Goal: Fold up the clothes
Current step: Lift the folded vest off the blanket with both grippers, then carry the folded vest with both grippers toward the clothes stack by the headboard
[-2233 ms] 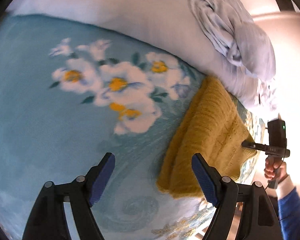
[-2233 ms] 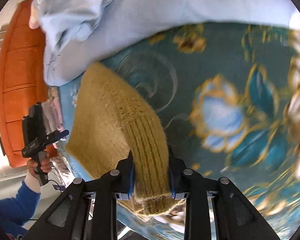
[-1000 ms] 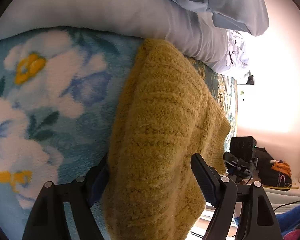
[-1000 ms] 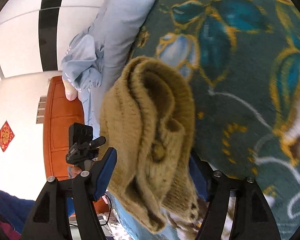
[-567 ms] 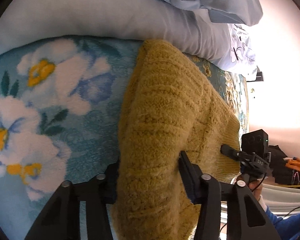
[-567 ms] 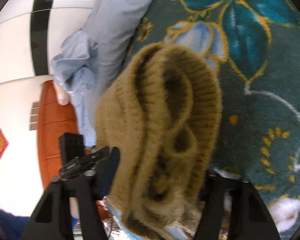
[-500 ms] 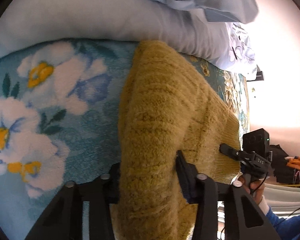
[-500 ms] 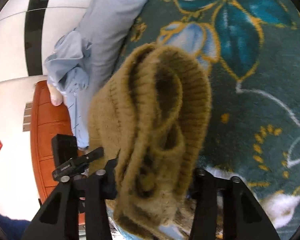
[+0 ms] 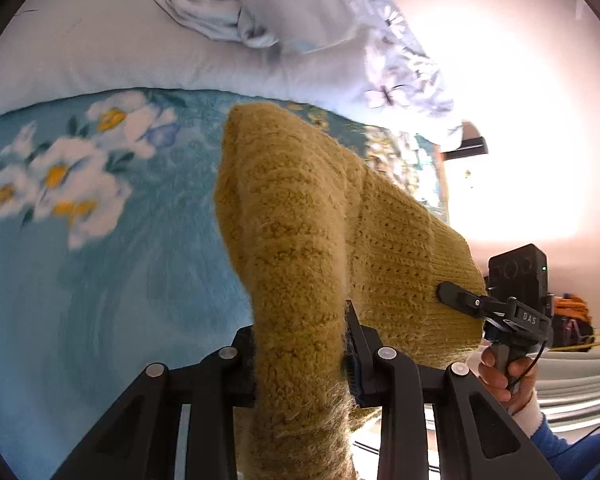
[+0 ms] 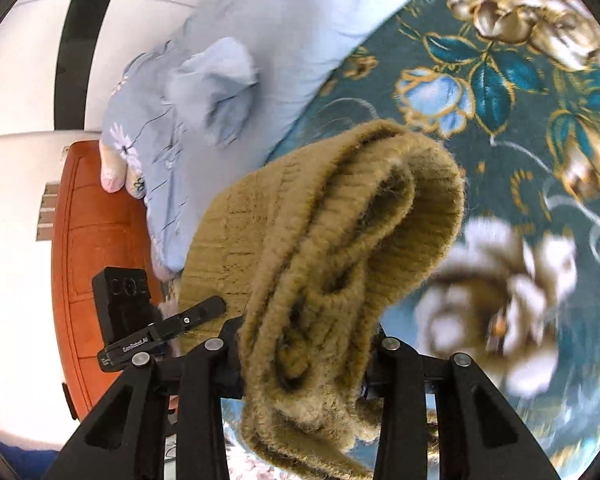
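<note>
Sweater (image 9: 300,280) bunched between both closing claws' pads, pinched.

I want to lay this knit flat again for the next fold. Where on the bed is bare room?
Free: the blue flowered blanket left of the mustard knitted sweater, below the pale blue pillow; also the teal stretch with gold-edged flowers to its right. Crowded: the crumpled light blue garment on the pillow, and the bed edge near both grippers.

Bare blanket (image 9: 100,288) left of sweater (image 9: 300,240)
</note>
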### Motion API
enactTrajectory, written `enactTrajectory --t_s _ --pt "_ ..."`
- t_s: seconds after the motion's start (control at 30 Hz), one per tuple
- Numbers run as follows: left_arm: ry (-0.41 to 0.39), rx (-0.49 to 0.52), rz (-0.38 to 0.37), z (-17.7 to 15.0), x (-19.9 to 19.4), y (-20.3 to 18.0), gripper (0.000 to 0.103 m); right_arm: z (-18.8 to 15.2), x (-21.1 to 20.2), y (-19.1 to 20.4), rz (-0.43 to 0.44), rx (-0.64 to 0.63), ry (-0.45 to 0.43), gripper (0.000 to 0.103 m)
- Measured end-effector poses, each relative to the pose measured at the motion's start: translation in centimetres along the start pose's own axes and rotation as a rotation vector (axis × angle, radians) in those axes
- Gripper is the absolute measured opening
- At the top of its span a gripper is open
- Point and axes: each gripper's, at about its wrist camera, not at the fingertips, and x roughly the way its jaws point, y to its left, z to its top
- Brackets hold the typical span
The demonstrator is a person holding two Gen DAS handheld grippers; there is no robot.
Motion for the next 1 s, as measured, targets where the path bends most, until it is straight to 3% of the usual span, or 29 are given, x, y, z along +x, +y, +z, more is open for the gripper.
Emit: enactTrajectory --t_s 0.2,0.37,0.57,0.8,1.0 --pt "-0.069 0.066 -0.023 -5.4 -8.6 -3.2 0.032 -6.5 -3.9 8.0 -0.006 -0.043 -0.029 0.039" --pt "-0.195 0.084 -0.033 -8.5 -16.4 -4.8 0.032 -10.4 -6.2 13.8 0.01 -0.123 -0.039 0.039" --pt "-0.369 0.023 -0.03 -11.2 -22.3 -4.8 0.032 -10.8 -7.0 20.6 0.031 -0.279 0.013 0.039" --pt "-0.574 -0.094 0.042 -15.1 -27.3 -5.9 0.033 -9.6 -5.4 26.7 0.111 -0.508 0.132 0.039" --pt "-0.72 -0.201 0.11 -20.4 -30.7 -6.7 0.033 -10.3 -3.8 30.7 0.205 -0.665 0.253 0.039"
